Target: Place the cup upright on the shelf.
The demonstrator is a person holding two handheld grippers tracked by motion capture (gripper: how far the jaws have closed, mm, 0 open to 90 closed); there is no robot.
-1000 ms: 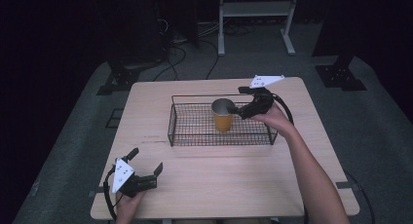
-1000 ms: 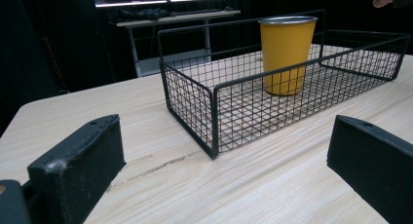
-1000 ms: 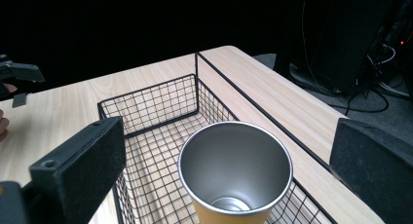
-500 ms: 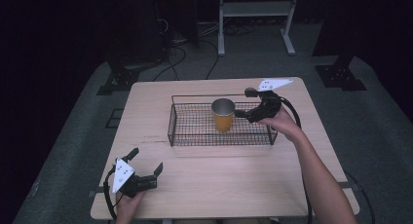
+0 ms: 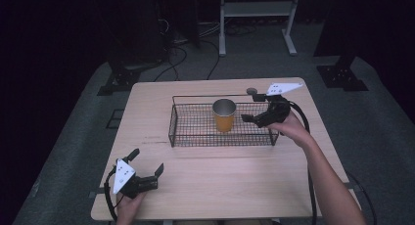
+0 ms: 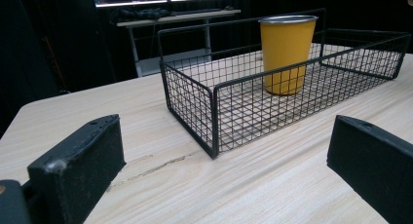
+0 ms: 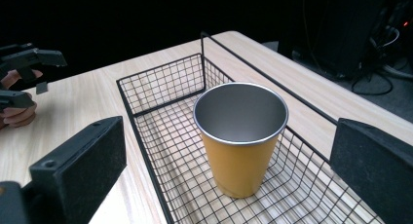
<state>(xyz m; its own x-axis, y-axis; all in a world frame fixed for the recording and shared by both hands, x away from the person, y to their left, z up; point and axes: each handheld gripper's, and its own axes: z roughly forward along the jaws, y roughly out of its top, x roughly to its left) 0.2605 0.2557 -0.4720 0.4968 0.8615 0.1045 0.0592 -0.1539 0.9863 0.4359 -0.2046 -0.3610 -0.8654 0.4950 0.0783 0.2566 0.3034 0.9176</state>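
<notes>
An orange metal cup (image 5: 224,115) stands upright and empty inside a black wire basket (image 5: 195,135) at mid-table. My right gripper (image 5: 249,105) hovers over the basket's right end, just right of the cup. It is open wide and holds nothing. In the right gripper view the cup (image 7: 241,136) stands ahead between the spread jaws, untouched. My left gripper (image 5: 146,162) rests open near the table's front left corner, well short of the basket. In the left gripper view, the basket (image 6: 214,117) and cup (image 6: 286,53) lie beyond its jaws.
The wooden table (image 5: 235,181) has bare room in front of the basket and to its left. A white rack (image 5: 257,10) and cables (image 5: 191,44) stand on the dark floor beyond the far edge.
My right gripper has drawn back to the right, away from the cup's rim. The cup stays upright in the basket. The left gripper has not moved.
</notes>
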